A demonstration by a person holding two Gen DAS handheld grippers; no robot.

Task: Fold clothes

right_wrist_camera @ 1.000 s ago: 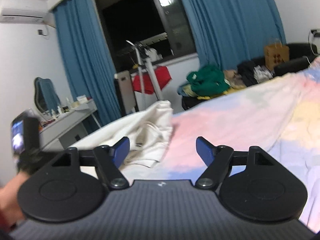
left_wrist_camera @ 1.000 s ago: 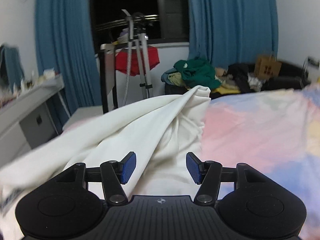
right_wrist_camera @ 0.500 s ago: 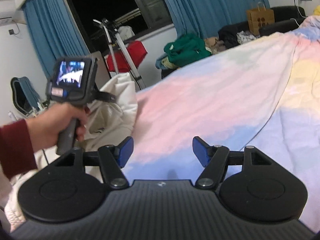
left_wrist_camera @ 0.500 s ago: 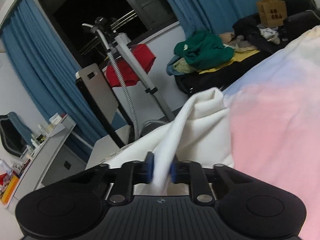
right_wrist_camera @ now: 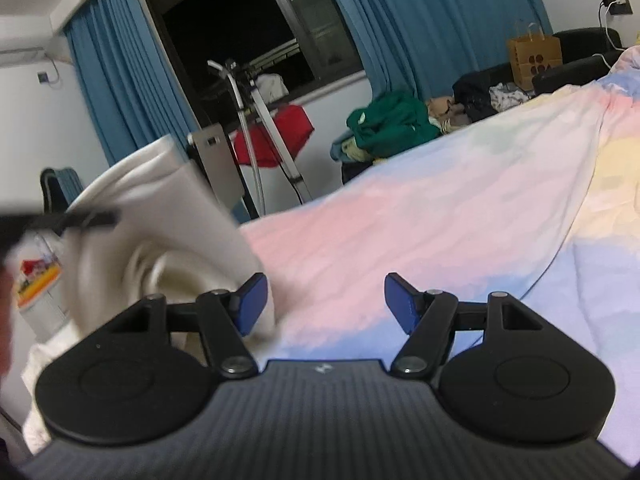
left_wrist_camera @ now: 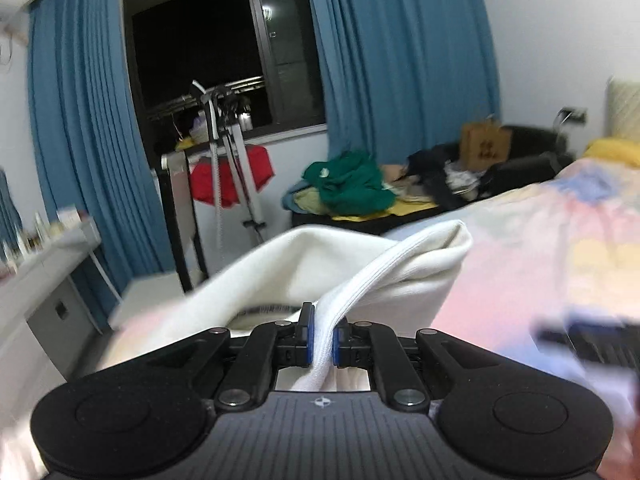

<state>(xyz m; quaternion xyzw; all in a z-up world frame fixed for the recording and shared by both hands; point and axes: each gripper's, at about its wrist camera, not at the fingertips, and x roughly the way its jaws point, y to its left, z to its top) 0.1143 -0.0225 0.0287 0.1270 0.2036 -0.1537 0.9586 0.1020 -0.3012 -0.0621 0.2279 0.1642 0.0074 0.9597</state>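
A cream-white garment [left_wrist_camera: 320,264] lies bunched at the near left of the bed. My left gripper [left_wrist_camera: 321,340] is shut on its ribbed hem, which runs up and away between the blue pads. In the right wrist view the same white garment [right_wrist_camera: 160,240] hangs blurred at the left, lifted off the bed. My right gripper [right_wrist_camera: 322,304] stands open just over the bedspread, with nothing between its fingers; its left pad [right_wrist_camera: 250,306] sits close beside the cloth.
The pastel pink, blue and yellow bedspread [right_wrist_camera: 440,208] fills the right side. Beyond the bed stand a garment steamer [left_wrist_camera: 224,152] with a red cloth, a heap of green clothes [left_wrist_camera: 352,188], a paper bag [right_wrist_camera: 534,58] and blue curtains [left_wrist_camera: 392,60]. A white desk [left_wrist_camera: 44,264] stands left.
My left gripper closed on the white garment's hem and then swung with it, lifting the cloth. The right gripper sank toward the bedspread and stayed open.
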